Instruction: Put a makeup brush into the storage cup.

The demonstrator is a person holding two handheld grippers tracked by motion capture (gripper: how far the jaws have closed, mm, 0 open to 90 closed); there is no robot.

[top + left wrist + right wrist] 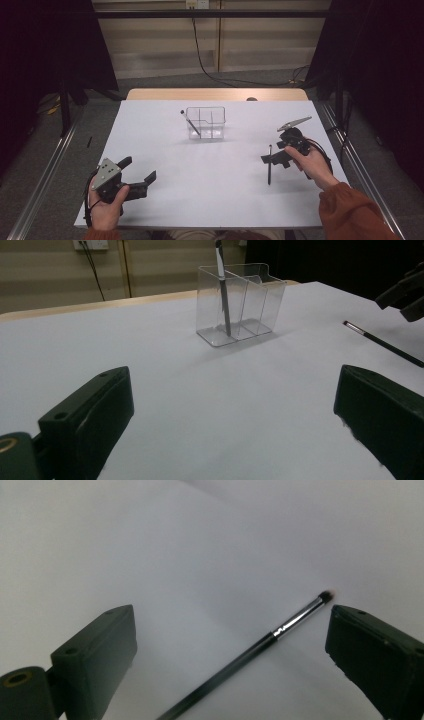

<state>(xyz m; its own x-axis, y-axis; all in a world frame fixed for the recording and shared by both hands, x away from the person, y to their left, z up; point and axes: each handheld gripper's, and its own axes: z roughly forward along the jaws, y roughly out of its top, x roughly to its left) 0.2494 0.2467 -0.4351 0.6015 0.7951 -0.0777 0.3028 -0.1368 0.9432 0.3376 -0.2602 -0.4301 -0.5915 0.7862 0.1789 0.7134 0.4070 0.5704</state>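
Note:
A clear plastic organizer (218, 118) (261, 296) with several compartments stands at the middle back of the white table (200, 200). One thin dark makeup brush (190, 123) (224, 297) leans upright in its left compartment. A second brush (269, 169) (385, 344) (260, 647) lies flat on the table at the right. My right gripper (273, 151) (230, 630) hovers open just above that brush's bristle end, with the jaws on either side and not touching it. At the front left my left gripper (140, 168) (235, 390) is open and empty, pointing toward the organizer.
The white surface ends at a wooden strip (215, 94) at the back. Metal rails (45, 170) run along both sides on the floor. A black cable (205, 65) hangs down the back wall. The person's orange sleeve (350, 210) enters at the bottom right.

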